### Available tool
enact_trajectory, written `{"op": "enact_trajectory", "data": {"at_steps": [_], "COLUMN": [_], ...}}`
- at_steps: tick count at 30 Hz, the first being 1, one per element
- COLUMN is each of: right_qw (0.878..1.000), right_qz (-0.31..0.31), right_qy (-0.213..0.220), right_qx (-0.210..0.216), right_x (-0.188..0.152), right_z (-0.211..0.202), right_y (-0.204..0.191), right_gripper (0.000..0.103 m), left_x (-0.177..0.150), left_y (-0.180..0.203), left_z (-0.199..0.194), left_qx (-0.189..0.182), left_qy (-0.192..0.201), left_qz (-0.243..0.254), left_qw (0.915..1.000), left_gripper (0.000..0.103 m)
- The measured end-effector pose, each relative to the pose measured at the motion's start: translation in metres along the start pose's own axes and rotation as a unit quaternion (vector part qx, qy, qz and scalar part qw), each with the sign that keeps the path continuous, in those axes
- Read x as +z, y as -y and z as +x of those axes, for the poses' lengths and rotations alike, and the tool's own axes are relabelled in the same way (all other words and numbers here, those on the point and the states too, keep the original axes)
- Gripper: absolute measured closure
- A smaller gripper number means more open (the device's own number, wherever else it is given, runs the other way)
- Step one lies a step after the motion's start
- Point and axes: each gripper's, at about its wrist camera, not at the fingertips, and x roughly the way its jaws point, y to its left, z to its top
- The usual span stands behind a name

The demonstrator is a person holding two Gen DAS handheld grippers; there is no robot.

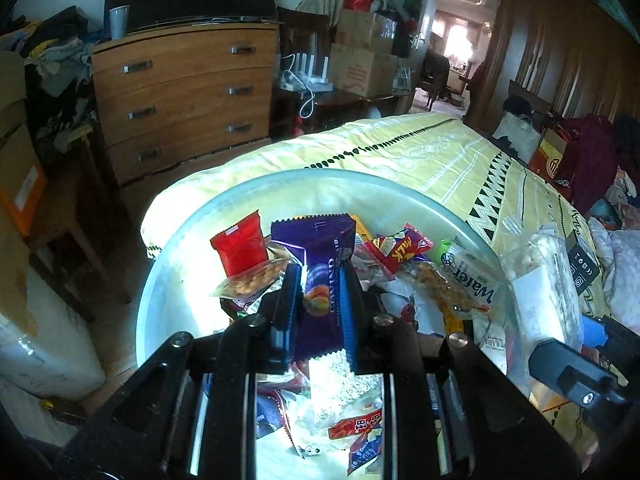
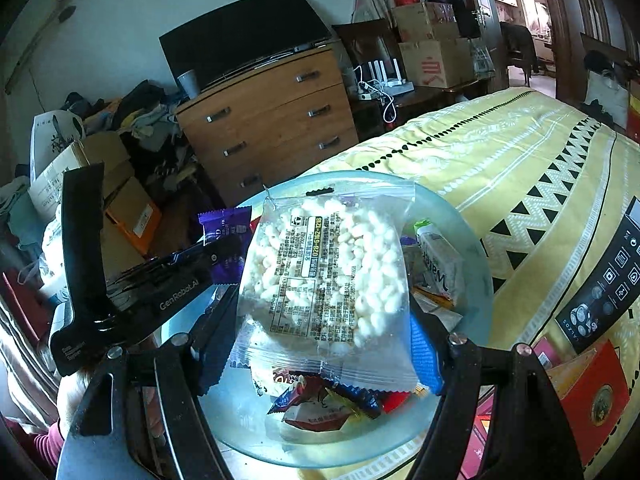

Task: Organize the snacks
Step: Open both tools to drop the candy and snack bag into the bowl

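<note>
Cluttered bedroom, bed (image 1: 420,148), dresser (image 1: 184,96)

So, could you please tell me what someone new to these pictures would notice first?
Probably the two packets held up over the round glass plate of mixed snacks on the yellow bedspread: the right tongs grip a clear bag of white puffed snacks, and the left tongs pinch a purple Govind packet. Behind stands a wooden chest of drawers amid clutter.
</note>
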Motion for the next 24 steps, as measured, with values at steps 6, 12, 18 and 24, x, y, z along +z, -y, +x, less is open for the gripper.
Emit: {"op": "enact_trajectory", "data": {"at_steps": [6, 12, 18, 24], "right_qw": [1.0, 1.0, 1.0, 1.0], "right_qz": [0.004, 0.006, 0.007, 0.007], "right_qy": [-0.003, -0.006, -0.008, -0.023], "right_qx": [-0.001, -0.001, -0.001, -0.002], "right_x": [0.0, -0.001, -0.002, -0.005], "right_z": [0.003, 0.006, 0.007, 0.018], "right_y": [0.002, 0.002, 0.001, 0.003], "right_gripper": [0.025, 0.025, 0.025, 0.021], "left_x": [0.0, 0.0, -0.002, -0.004], "left_y": [-0.004, -0.006, -0.007, -0.008], "left_z": [0.004, 0.006, 0.009, 0.012], "left_qx": [-0.001, -0.002, -0.001, 0.003], "left_qy": [-0.004, -0.006, -0.01, -0.018], "left_qz": [-0.002, -0.003, 0.0, -0.002], "left_qw": [1.0, 1.0, 0.9999, 0.9998], "left_gripper": [0.083, 0.083, 0.083, 0.072]}}
